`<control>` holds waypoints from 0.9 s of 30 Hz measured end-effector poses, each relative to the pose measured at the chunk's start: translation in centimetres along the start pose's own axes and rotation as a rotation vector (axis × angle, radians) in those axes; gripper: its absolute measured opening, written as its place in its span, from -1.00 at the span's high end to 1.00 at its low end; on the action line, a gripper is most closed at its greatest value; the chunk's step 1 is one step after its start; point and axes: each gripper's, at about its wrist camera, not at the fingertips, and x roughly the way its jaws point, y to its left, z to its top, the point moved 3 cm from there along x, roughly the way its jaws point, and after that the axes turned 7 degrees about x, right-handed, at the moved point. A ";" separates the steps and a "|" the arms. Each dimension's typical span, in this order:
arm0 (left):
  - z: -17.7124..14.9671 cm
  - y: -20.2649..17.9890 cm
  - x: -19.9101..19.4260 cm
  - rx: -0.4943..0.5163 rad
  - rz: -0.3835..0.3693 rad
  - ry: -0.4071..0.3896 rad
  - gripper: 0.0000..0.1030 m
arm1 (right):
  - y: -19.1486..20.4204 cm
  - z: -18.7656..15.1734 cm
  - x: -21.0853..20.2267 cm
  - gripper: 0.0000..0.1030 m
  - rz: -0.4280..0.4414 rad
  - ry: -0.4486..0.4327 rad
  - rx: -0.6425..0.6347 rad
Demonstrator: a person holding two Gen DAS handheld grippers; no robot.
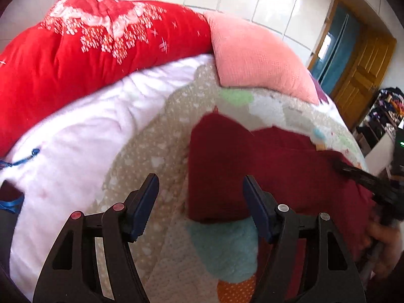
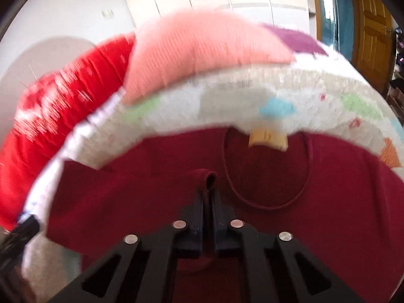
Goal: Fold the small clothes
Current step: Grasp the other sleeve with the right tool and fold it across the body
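Observation:
A dark red garment (image 1: 275, 166) lies on a patterned fleece blanket (image 1: 161, 146) on a bed. In the right wrist view the same garment (image 2: 328, 202) fills the lower half, its neckline and a tan label (image 2: 267, 140) facing up. My right gripper (image 2: 209, 189) is shut on a pinched fold of the red fabric, which bulges just past the fingertips. My left gripper (image 1: 200, 199) stands open above the garment's left edge, with blanket and the cloth's corner below the gap and nothing pressed between the pads. A black gripper part (image 1: 373, 184) crosses the garment at the right of the left wrist view.
A red quilt (image 1: 83, 58) and a pink pillow (image 1: 255, 55) lie at the head of the bed. A white sheet (image 1: 75, 146) shows on the left. Beyond the bed stand a wooden door (image 1: 363, 75) and a cluttered shelf (image 1: 386, 116). A hand (image 1: 383, 247) appears at the right edge.

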 end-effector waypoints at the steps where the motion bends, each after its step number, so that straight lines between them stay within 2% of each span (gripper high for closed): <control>1: 0.2 0.0 -0.1 -0.006 -0.004 -0.009 -0.33 | -0.7 0.4 -1.7 0.91 0.020 -0.030 0.022; 5: 1.1 -1.7 0.4 -0.002 -0.030 -0.022 -0.33 | -4.4 1.3 -7.2 0.91 -0.003 -0.132 0.082; 8: 1.2 -3.5 1.5 0.014 -0.037 -0.011 -0.33 | -7.1 1.4 -8.6 0.91 -0.103 -0.149 0.077; 11: 1.1 -5.1 2.6 0.025 -0.053 0.009 -0.33 | -10.1 0.9 -8.5 0.91 -0.196 -0.138 0.109; 15: 0.9 -7.0 3.7 0.054 -0.059 0.024 -0.34 | -12.0 0.3 -7.4 0.91 -0.205 -0.110 0.146; 17: 0.6 -7.6 4.5 0.079 -0.034 0.039 -0.34 | -12.5 0.4 -7.6 0.91 -0.212 -0.127 0.153; 20: -0.4 -7.9 7.4 0.129 0.055 0.138 -0.34 | -13.2 0.7 -6.8 0.91 -0.273 -0.144 0.126; 21: -0.7 -7.8 8.0 0.127 0.053 0.156 -0.37 | -13.6 0.7 -6.2 0.91 -0.295 -0.138 0.117; 22: -0.8 -7.5 8.2 0.111 0.043 0.159 -0.37 | -14.0 0.7 -5.2 0.91 -0.319 -0.113 0.106; 24: -0.6 -7.3 7.8 0.099 0.036 0.154 -0.37 | -15.1 0.6 -4.4 0.91 -0.312 -0.038 0.098; 25: -0.3 -7.3 7.2 0.102 0.038 0.138 -0.36 | -15.5 0.5 -4.8 0.89 -0.312 -0.036 0.115; 26: -0.1 -7.3 6.7 0.102 0.037 0.121 -0.36 | -16.0 0.4 -6.1 0.79 -0.327 -0.072 0.151; 27: 0.2 -7.4 6.1 0.103 0.032 0.094 -0.36 | -16.2 0.2 -7.1 0.78 -0.349 -0.101 0.161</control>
